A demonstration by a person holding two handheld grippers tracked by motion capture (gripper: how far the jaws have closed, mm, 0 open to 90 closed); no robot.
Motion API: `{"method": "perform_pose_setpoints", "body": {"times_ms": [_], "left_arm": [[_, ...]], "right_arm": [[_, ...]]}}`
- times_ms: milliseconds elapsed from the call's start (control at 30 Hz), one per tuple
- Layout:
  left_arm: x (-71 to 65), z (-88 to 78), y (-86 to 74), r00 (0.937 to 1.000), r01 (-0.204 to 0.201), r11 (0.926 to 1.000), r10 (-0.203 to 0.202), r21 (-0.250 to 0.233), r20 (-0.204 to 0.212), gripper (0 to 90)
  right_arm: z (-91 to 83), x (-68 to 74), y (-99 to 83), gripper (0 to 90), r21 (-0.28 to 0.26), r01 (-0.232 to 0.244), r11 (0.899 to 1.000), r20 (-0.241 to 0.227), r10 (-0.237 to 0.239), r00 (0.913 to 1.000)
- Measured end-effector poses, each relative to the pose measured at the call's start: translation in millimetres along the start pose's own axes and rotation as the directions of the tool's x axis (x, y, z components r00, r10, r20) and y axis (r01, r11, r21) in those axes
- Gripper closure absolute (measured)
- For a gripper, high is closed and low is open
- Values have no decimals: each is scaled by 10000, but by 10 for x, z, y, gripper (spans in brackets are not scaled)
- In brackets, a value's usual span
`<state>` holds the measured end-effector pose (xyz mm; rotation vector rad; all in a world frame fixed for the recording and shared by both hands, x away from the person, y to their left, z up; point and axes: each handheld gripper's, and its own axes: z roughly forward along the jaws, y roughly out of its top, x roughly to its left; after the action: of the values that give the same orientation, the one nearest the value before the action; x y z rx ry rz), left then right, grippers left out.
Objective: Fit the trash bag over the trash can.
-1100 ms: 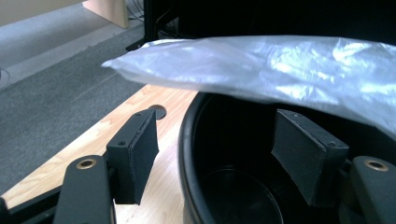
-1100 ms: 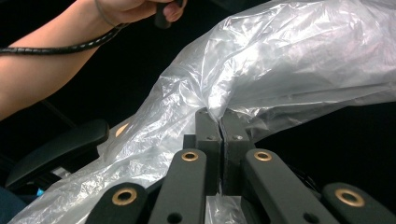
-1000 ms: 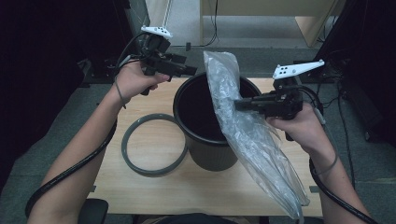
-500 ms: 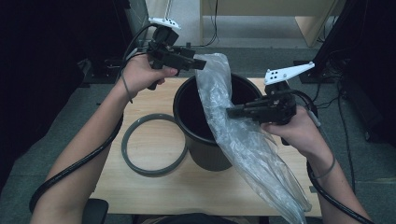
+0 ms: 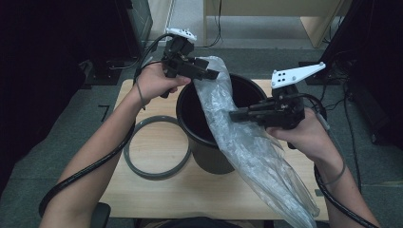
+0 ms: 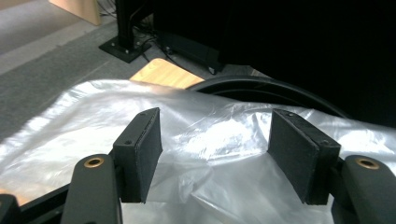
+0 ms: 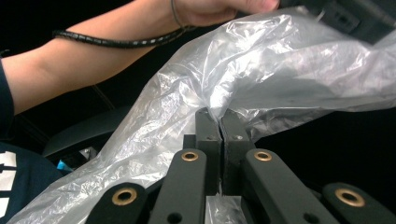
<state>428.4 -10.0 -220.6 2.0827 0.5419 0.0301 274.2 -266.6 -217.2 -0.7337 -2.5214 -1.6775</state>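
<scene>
Two grippers work one clear plastic bag (image 5: pixel 247 142) over a black bin (image 5: pixel 209 152) on our wooden worktop (image 5: pixel 157 194), and we read the scene from the left. A grey ring (image 5: pixel 157 147) lies flat on the worktop just beside the bin, untouched. Our left gripper (image 5: pixel 209 74) hovers at the bag's upper end above the bin's far rim; in the left gripper view its fingers (image 6: pixel 140 154) stand wide, with crumpled film beyond and between them but neither pad pressing on it, and they have just been closing a little. Our right gripper (image 5: pixel 236 115) has its fingers (image 7: pixel 208 133) shut tight on a fold at the bag's middle, so the bag hangs slanted from above the bin mouth down past the worktop's near right edge. We judge the risk to lie at the top end: if the left fingers close on a single slippery layer, or miss the bag's edge, the mouth will not open over the bin; a pull against the right grip could also tear the thin film or tip the bin. Compared with a second ago, the left gripper has travelled right to reach the bag's top, and the right gripper has lifted slightly.
</scene>
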Motion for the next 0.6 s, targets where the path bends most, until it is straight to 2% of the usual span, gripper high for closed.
{"method": "perform_pose_setpoints", "body": {"times_ms": [300, 600], "left_arm": [[-53, 82, -153, 9990, 153, 9992, -168, 359, 405, 354], [-114, 78, -253, 9974, 251, 9984, -284, 500, 656, 354]], "right_arm": [[-7, -13, 33, 899, -185, 25, 9998, 120, -23, 9999], [6, -22, 98, 899, -421, 101, 9991, 232, -91, 9997]]}}
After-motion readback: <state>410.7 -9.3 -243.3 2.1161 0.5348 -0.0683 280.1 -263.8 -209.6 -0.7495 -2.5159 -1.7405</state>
